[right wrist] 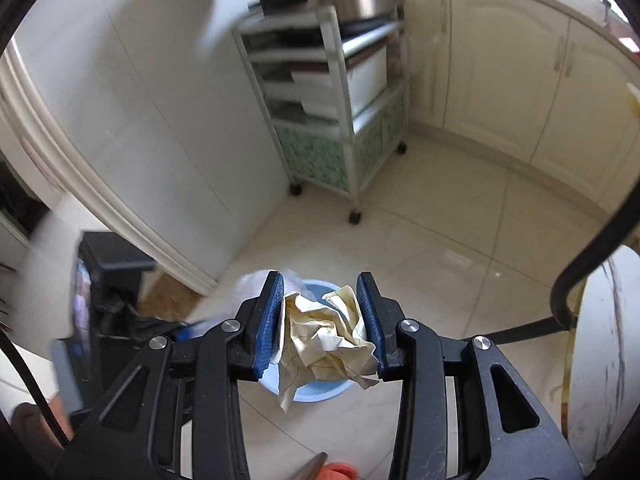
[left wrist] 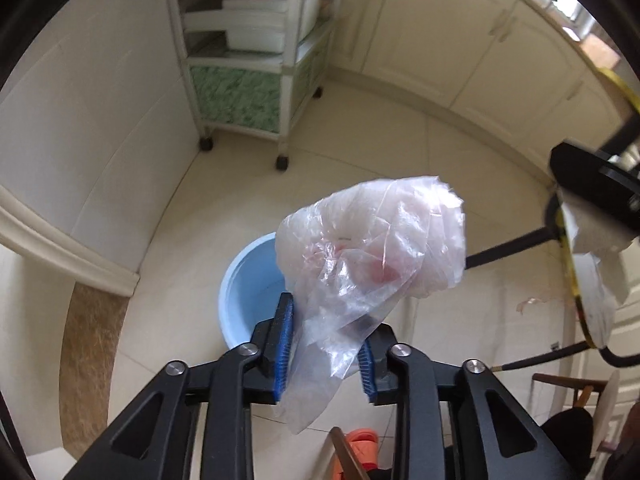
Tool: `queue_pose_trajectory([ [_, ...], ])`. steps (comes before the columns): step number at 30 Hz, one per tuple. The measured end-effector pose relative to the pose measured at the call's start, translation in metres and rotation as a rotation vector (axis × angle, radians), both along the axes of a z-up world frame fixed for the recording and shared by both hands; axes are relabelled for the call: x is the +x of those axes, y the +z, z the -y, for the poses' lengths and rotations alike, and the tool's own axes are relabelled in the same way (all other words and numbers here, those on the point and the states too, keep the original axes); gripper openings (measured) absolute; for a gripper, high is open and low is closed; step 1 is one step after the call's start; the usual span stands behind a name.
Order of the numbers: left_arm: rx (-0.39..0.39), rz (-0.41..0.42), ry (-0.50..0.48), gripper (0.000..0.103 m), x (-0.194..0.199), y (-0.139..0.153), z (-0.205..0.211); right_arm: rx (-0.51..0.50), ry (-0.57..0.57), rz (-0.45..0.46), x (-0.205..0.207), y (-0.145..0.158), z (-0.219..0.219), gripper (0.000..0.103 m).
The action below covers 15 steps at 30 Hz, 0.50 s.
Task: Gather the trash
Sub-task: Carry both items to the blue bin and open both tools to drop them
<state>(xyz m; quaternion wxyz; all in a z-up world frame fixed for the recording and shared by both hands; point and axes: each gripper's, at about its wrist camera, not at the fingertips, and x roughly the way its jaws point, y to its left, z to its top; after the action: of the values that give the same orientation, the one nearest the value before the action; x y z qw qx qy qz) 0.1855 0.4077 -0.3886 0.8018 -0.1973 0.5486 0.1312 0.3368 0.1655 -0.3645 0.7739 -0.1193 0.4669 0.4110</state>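
The left gripper (left wrist: 326, 344) pinches a clear plastic bag (left wrist: 372, 248) above the blue basin (left wrist: 250, 288) at seven o'clock — the right gripper (right wrist: 322, 320) clamps crumpled paper (right wrist: 324, 344) directly over that basin (right wrist: 316, 390).

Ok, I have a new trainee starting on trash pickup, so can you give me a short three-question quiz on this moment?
1. True or false: the left gripper holds a clear plastic bag.
2. What does the right gripper hold? A) a can B) crumpled paper C) a sock
3. Fill in: below both grippers, on the floor, stands a light ____ basin.

Key: 1 true; 2 B; 3 blue.
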Motion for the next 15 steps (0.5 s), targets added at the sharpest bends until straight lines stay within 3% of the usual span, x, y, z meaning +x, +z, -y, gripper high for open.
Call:
queue_pose_trajectory([
  [2, 0.001, -0.016, 0.03, 0.04, -0.002, -0.004, -0.009, -0.002, 0.01, -0.024, 0.004, -0.015, -0.011, 0.036],
  [4, 0.019, -0.028, 0.059, 0.059, -0.002, -0.003, -0.015, -0.004, 0.011, -0.057, 0.01, -0.028, -0.019, 0.036],
  [10, 0.034, -0.019, 0.109, 0.061, 0.005, 0.011, 0.006, 0.026, 0.022, -0.14, 0.015, -0.053, -0.038, 0.044],
  [14, 0.06, 0.017, 0.142, 0.061, -0.005, 0.028, 0.009, 0.022, 0.013, -0.173, 0.014, -0.052, -0.042, 0.07],
  [15, 0.067, 0.03, 0.146, 0.062, -0.011, 0.035, 0.01, 0.036, 0.012, -0.172, 0.014, -0.048, -0.041, 0.07],
])
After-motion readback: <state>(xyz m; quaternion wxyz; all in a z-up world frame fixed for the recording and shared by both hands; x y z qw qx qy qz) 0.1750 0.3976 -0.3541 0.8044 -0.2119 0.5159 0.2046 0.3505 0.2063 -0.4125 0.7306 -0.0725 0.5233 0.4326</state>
